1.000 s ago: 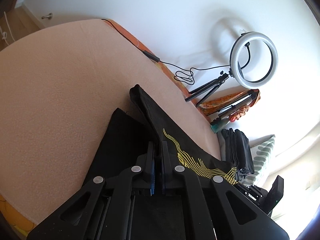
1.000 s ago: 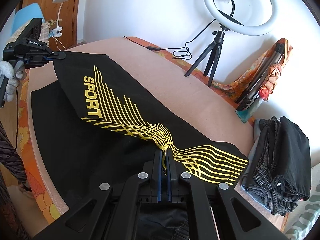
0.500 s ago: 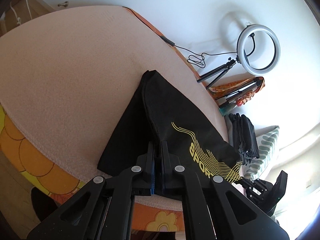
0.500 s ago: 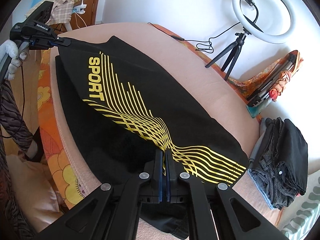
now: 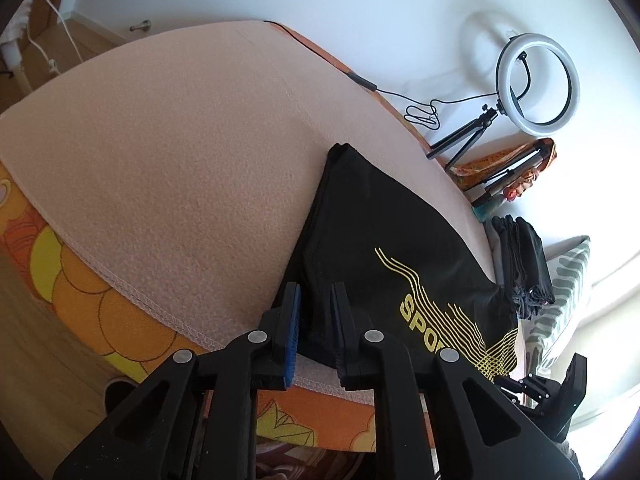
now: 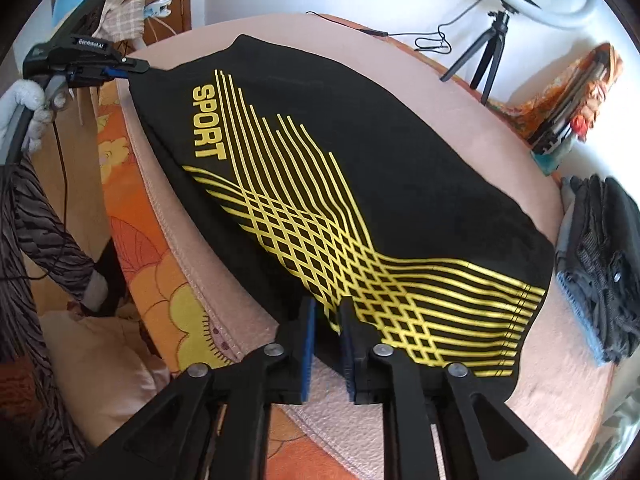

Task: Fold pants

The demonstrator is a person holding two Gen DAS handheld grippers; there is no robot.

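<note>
black pants (image 6: pixel 320 128), yellow print, folded flat on pink blanket (image 5: pixel 180 152). left gripper (image 5: pixel 316 324) and right gripper (image 6: pixel 328 332): fingers narrow, opening, pants edge between them unpinched.

I log: pants (image 6: pixel 360 168) on the blanket (image 5: pixel 180 152) near its front edge; clothes pile (image 6: pixel 600 256) right of them; ring light (image 5: pixel 538 84) behind, by the wall.

The pants (image 6: pixel 320 168) bear "SPORT" in yellow, beyond the fingertips; the left gripper's (image 6: pixel 138 67) label is illegible.
</note>
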